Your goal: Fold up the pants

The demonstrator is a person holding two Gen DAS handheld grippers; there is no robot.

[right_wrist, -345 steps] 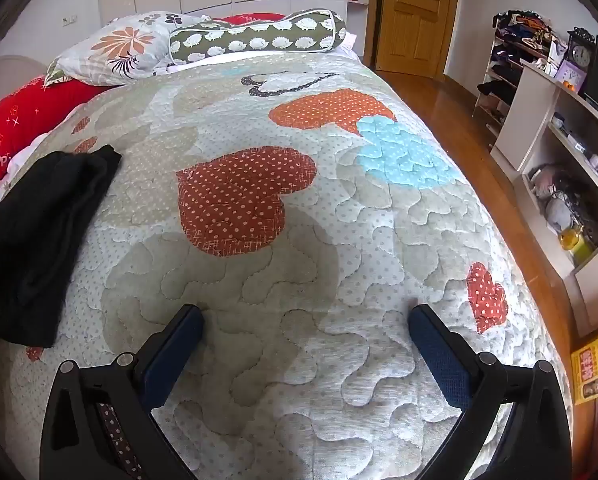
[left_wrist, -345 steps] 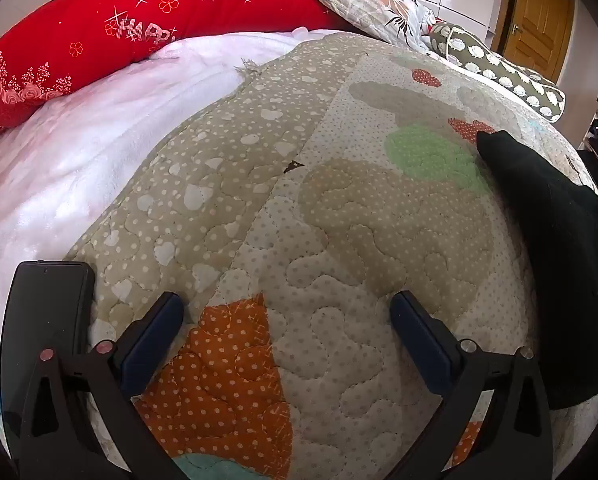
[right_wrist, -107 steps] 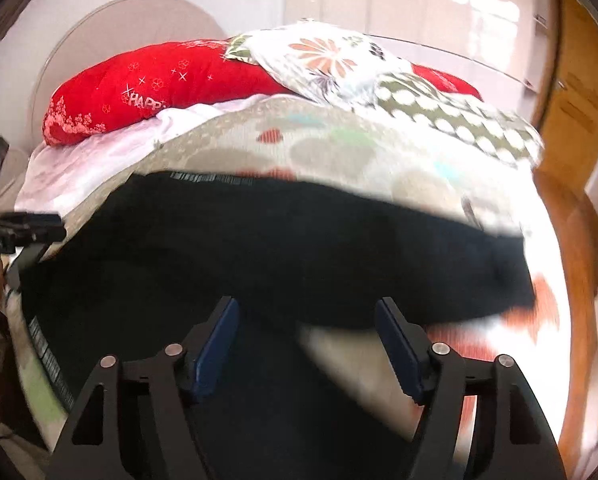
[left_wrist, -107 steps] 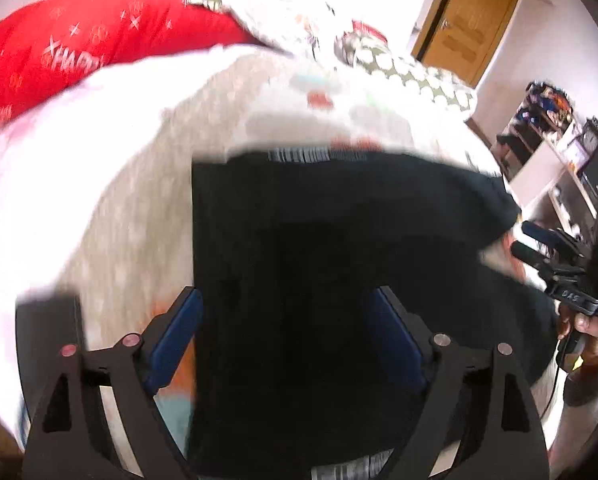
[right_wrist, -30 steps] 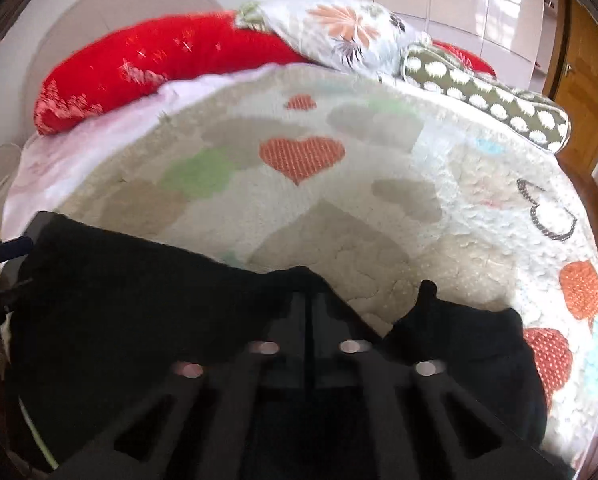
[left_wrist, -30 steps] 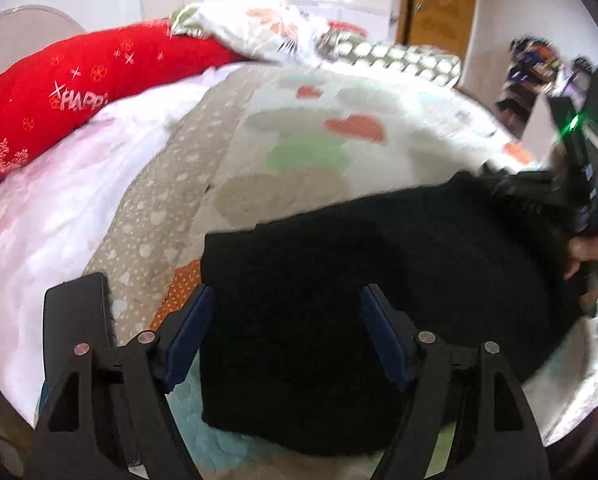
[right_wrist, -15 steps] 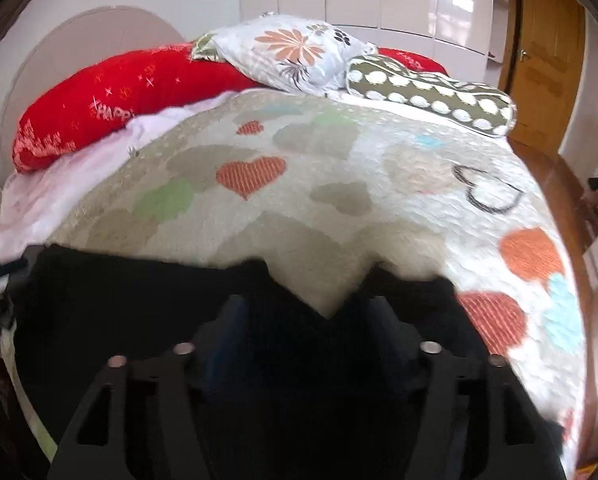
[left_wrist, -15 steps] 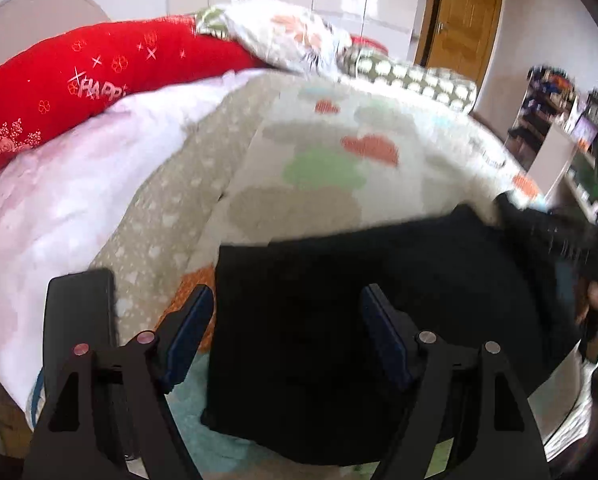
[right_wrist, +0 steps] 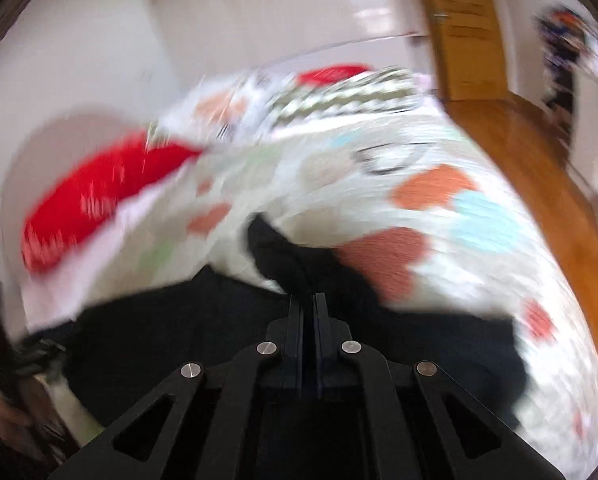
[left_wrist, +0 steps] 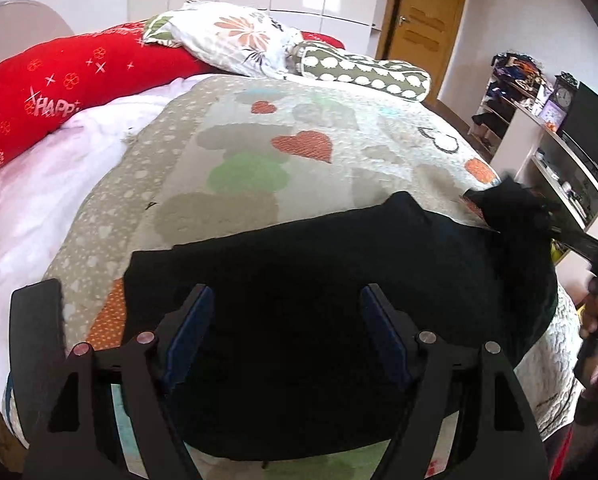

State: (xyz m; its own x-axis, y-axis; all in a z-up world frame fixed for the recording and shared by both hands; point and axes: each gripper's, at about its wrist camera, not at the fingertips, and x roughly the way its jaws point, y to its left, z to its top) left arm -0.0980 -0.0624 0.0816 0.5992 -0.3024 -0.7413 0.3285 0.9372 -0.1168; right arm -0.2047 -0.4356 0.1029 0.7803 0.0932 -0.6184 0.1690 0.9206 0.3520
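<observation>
The black pants [left_wrist: 307, 280] lie spread across the near end of the heart-patterned quilt [left_wrist: 259, 160]. My left gripper [left_wrist: 287, 300] is open, its blue-padded fingers above the pants and holding nothing. In the blurred right wrist view my right gripper [right_wrist: 307, 300] is shut on a raised fold of the black pants [right_wrist: 283, 264]. From the left wrist view the right gripper [left_wrist: 539, 216] shows at the far right, lifting the pants' end off the bed.
A red bolster [left_wrist: 59, 84], a floral pillow [left_wrist: 235, 44] and a green spotted bolster [left_wrist: 363, 72] lie at the bed's head. A white sheet [left_wrist: 39, 184] lies at the left. A wooden door [left_wrist: 423, 28] and shelves [left_wrist: 547, 148] stand at the right.
My right gripper has closed on the pants' end and is swinging fast to the right, lifting it. My left gripper stays open over the pants, barely moved.
</observation>
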